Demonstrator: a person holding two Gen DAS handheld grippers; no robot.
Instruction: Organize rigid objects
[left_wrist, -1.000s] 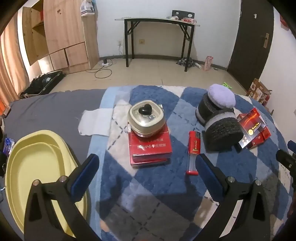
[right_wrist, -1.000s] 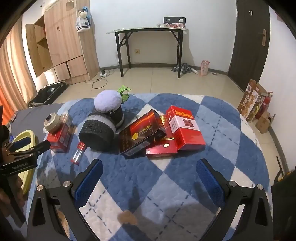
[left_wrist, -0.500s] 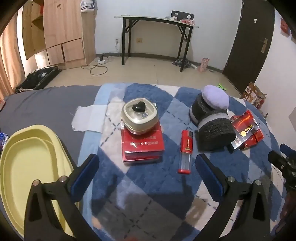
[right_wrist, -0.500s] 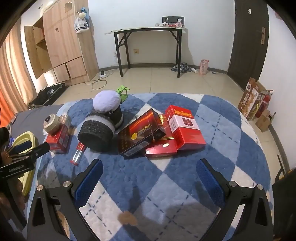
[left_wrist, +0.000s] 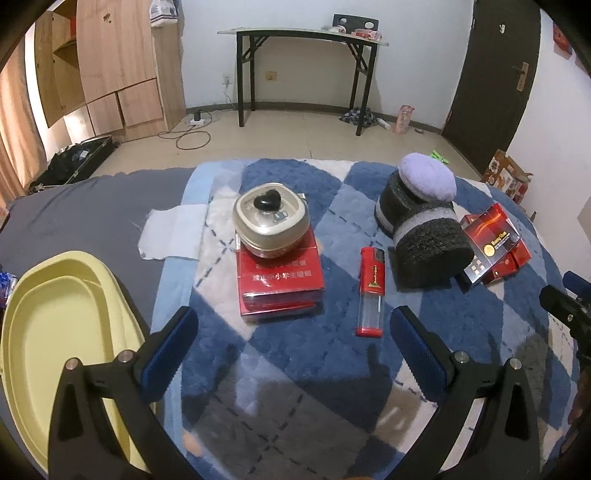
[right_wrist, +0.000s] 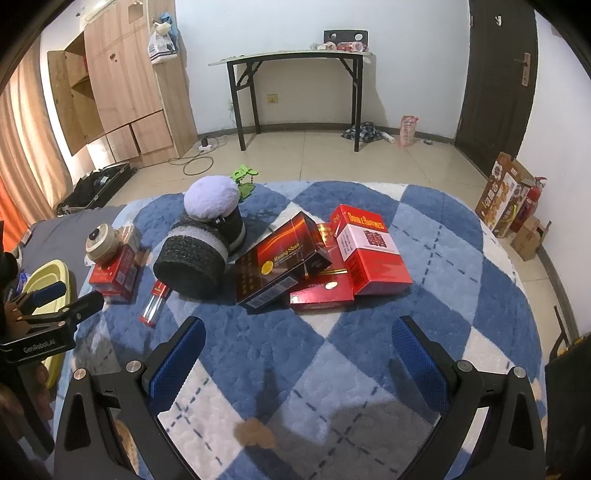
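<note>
On the blue checked blanket (left_wrist: 295, 369) lie a beige tin with a black heart knob (left_wrist: 270, 220) on a red box (left_wrist: 281, 280), a red lighter (left_wrist: 371, 291), a black foam roll (left_wrist: 428, 251) with a purple puff (left_wrist: 428, 176), and dark red boxes (left_wrist: 493, 243). My left gripper (left_wrist: 291, 343) is open and empty, just short of the red box and lighter. My right gripper (right_wrist: 297, 350) is open and empty, in front of the dark box (right_wrist: 282, 258), flat red box (right_wrist: 321, 290) and Double Happiness box (right_wrist: 369, 249).
A yellow tray (left_wrist: 51, 354) lies at the left on the grey sheet, also in the right wrist view (right_wrist: 46, 284). A white cloth (left_wrist: 171, 232) lies behind it. A black table (right_wrist: 295, 92), wooden cabinets (right_wrist: 122, 85) and floor clutter stand beyond.
My left gripper has moved slightly forward and the view has lifted, so the tin, lighter and foam roll sit a little lower and closer. The right gripper has barely moved.
</note>
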